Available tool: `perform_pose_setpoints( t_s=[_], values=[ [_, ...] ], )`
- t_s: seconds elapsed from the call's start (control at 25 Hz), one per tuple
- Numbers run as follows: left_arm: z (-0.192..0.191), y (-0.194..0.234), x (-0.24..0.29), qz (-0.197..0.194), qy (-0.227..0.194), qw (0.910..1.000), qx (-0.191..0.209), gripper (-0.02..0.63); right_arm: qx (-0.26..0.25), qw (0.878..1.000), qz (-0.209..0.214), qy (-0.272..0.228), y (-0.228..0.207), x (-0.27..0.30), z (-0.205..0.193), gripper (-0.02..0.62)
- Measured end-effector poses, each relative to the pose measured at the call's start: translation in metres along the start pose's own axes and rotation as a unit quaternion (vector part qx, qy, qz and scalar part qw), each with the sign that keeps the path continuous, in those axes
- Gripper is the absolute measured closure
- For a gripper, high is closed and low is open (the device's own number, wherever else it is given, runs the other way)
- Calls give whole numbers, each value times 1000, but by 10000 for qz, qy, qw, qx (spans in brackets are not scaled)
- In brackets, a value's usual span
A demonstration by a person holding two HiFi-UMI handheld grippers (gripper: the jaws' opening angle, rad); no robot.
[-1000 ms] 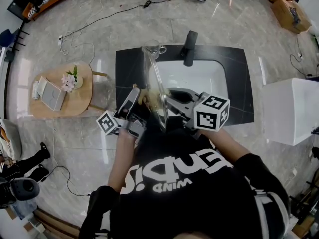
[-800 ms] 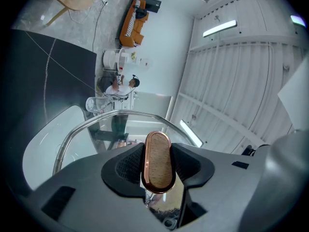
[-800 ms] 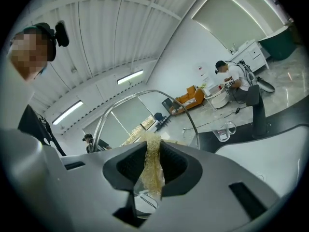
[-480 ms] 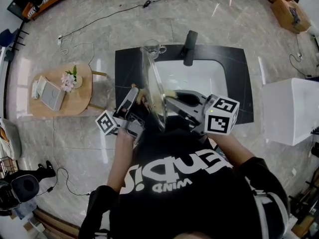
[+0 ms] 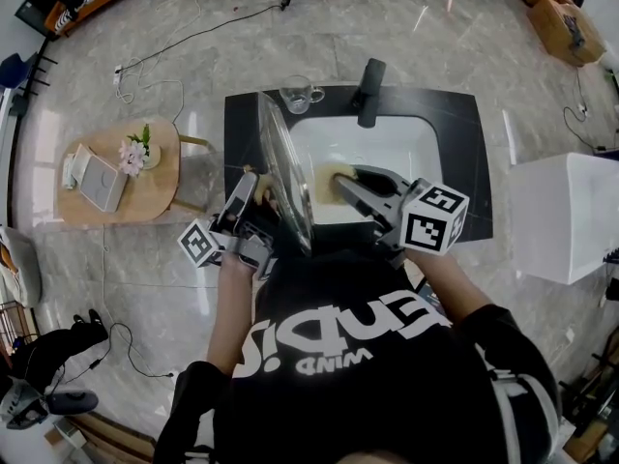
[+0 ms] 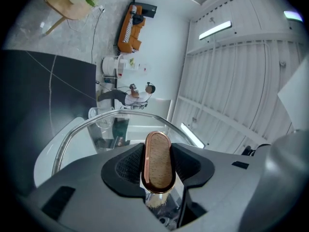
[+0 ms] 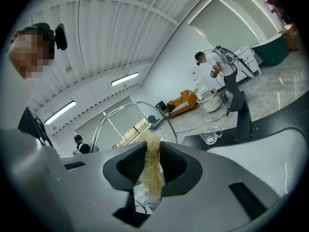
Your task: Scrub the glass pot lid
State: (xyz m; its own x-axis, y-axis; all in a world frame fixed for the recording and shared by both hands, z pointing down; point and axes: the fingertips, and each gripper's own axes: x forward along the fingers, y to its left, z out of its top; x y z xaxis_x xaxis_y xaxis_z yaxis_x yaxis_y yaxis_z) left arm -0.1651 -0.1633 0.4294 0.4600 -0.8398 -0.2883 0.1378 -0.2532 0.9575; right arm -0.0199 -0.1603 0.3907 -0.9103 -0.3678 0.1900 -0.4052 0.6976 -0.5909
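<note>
left gripper (image 6: 157, 152) jaws clamp the wooden knob (image 6: 158, 168), right gripper (image 7: 150, 154) jaws pinch the fibre scrubber (image 7: 149, 178); a hard push may twist the glass lid (image 5: 287, 177) loose over the sink (image 5: 398, 148).

Glass lid (image 5: 286, 177) stands on edge above sink (image 5: 392, 148).

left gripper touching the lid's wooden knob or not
Touching. In the left gripper view, the left gripper clamps the knob from both sides.
</note>
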Motion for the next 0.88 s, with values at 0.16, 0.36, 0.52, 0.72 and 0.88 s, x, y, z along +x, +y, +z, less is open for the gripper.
perform_pose_setpoints(
  t_s=[0.16, 0.36, 0.52, 0.72, 0.88],
  values=[
    [20, -1, -20, 202, -228, 9993, 212, 428, 12, 9990, -409, -164, -26, -16, 7, 522],
    [39, -1, -41, 574, -438, 9955, 609, 428, -45, 9964, -792, -311, -48, -31, 15, 522],
    [46, 2, -47, 1111, -369, 9860, 1190, 428, -79, 9954, -885, -362, -52, -31, 16, 522],
    [42, 11, -41, 1858, -29, 9642, 1893, 428, -84, 9953, -889, -362, -52, -29, 15, 522],
    [42, 24, -40, 2616, 377, 9220, 2829, 428, -65, 9951, -913, -364, -53, -28, 12, 522]
  ],
)
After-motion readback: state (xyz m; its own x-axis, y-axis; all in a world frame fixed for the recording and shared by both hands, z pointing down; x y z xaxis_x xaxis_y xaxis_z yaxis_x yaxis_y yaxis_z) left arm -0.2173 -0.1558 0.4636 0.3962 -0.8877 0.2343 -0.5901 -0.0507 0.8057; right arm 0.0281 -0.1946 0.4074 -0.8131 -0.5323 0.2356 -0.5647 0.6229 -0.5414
